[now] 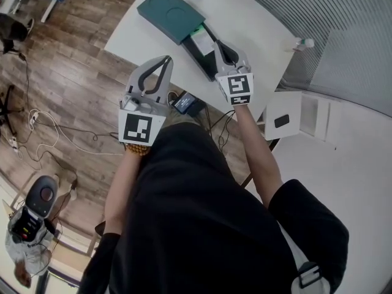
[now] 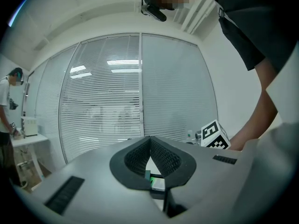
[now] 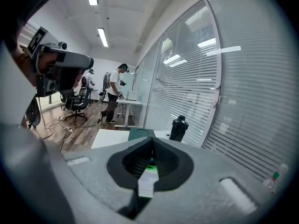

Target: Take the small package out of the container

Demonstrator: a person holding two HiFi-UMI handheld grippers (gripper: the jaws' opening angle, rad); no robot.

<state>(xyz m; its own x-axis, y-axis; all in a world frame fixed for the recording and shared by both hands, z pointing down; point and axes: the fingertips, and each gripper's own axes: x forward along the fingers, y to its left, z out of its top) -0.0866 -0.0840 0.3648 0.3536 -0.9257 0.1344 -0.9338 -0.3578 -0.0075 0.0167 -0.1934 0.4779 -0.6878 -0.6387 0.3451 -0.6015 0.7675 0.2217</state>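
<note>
On the white table [image 1: 257, 23] lies an open black container [image 1: 197, 55] with a small white-and-green package [image 1: 199, 40] inside it. The dark green lid [image 1: 171, 11] lies just beyond it. My right gripper [image 1: 215, 42] is shut and empty, its tip just right of the package, over the container. My left gripper [image 1: 167, 59] is shut too, empty, at the table's near edge, left of the container. In the left gripper view the jaws [image 2: 150, 139] meet and the package [image 2: 157, 184] shows below them. The right gripper [image 3: 152, 140] view shows the package [image 3: 148, 177] likewise.
A black bottle [image 3: 178, 128] stands at the table's far side, beyond the lid [image 3: 141, 133]. A clear bottle [image 1: 303, 43] sits at the table's right edge by the blinds. A white stand [image 1: 286, 119] is at the right. Cables and a power brick [image 1: 185, 103] lie on the wooden floor. People [image 3: 114, 93] stand far off.
</note>
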